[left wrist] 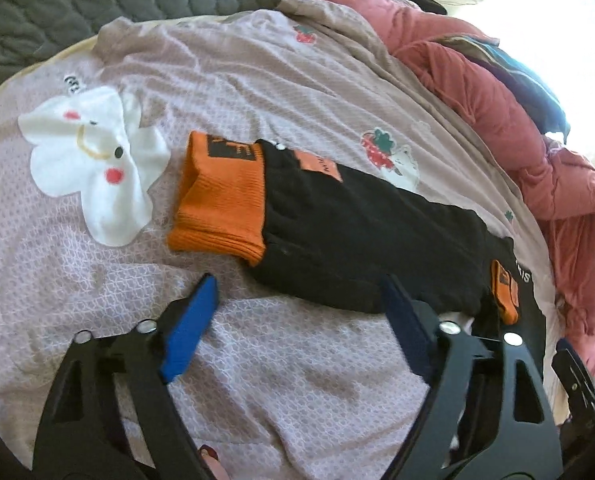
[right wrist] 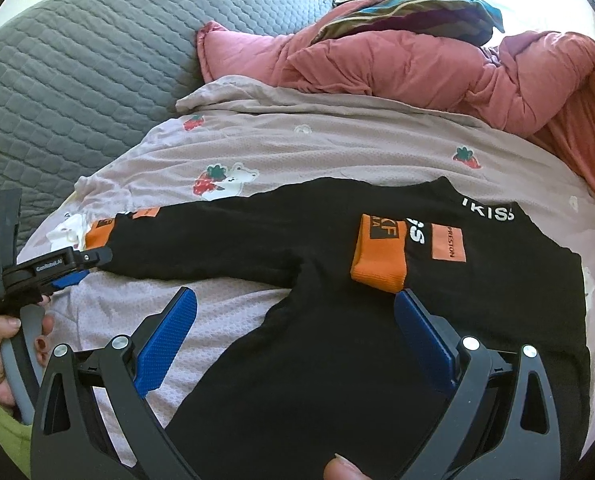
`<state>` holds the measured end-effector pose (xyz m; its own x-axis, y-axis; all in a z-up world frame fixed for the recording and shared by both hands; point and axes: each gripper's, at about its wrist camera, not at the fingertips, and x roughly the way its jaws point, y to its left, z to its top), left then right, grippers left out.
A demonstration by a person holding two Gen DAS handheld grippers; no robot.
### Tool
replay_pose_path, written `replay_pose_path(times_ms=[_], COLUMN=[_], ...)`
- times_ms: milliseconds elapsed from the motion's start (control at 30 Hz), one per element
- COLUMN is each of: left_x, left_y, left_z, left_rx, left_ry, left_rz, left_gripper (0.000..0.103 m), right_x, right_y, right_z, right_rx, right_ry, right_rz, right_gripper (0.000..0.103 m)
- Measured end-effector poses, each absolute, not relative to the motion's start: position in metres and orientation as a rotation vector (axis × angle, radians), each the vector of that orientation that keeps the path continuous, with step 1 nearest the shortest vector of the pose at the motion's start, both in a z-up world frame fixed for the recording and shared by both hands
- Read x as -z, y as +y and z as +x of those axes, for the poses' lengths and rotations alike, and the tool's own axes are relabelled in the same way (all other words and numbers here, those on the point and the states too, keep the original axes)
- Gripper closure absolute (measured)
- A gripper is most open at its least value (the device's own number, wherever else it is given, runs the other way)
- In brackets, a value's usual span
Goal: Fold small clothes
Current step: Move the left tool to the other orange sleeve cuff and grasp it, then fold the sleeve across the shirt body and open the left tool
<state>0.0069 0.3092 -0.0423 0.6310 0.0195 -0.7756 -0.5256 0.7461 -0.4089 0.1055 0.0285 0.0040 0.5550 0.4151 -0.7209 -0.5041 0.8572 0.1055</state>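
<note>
- Left wrist view: the left tongs (left wrist: 297, 300) are seen held apart, with nothing between the blue pads; one pad (left wrist: 189, 328) is over bare bedspread, the other (left wrist: 407, 332) at the near edge of a black sleeve.
- A black sweatshirt (left wrist: 369, 240) is laid on the mauve bedspread (left wrist: 257, 100) of a bed, one sleeve stretched out and ended by an orange cuff (left wrist: 221, 196).
- A white flower print (left wrist: 93, 164) is seen on the bedspread just beside that cuff.
- Right wrist view: the right tongs (right wrist: 293, 312) are likewise spread wide and empty, poised over the sweatshirt body (right wrist: 337, 360).
- A second orange cuff (right wrist: 379, 258) is folded onto the chest, beside an orange patch (right wrist: 448, 245).
- A pink quilt (right wrist: 417, 68) and a grey quilted cover (right wrist: 77, 80) are bunched behind.
</note>
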Motion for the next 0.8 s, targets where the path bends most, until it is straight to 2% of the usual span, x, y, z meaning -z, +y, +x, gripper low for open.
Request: replay_pose_path(times_ms=[133,300,400,533,667,800], left_x=[0.049,0.051,0.052,0.047,0.041,0.016], left_y=[0.318,0.329,0.336,0.337,0.332,0.316], left_z=[0.009,0.017,0.023,0.03,0.03,0.027], left_rx=[-0.369,-0.4,-0.431,-0.45,-0.436,-0.393], left_ry=[0.832,0.81,0.801,0.776,0.747,0.69], left_rz=[-0.704,-0.73,-0.741,-0.717,-0.7,-0.65], left_gripper=[0.042,0.045,0.052,0.09,0.095,0.096], right_x=[-0.002,0.001,0.001,0.004,0.008,0.009], right_y=[0.022,0.012,0.004,-0.002,-0.009,-0.017], right_z=[0.108,0.111,0.113,0.115,0.119,0.121], right_rx=[-0.531,-0.51,-0.494,-0.473,-0.447,-0.432], right_ry=[0.82,0.833,0.837,0.846,0.863,0.866], right_rz=[-0.101,-0.079,-0.062,-0.055,-0.04,-0.018], right_gripper=[0.004,0.004,0.004,0.004,0.004,0.004])
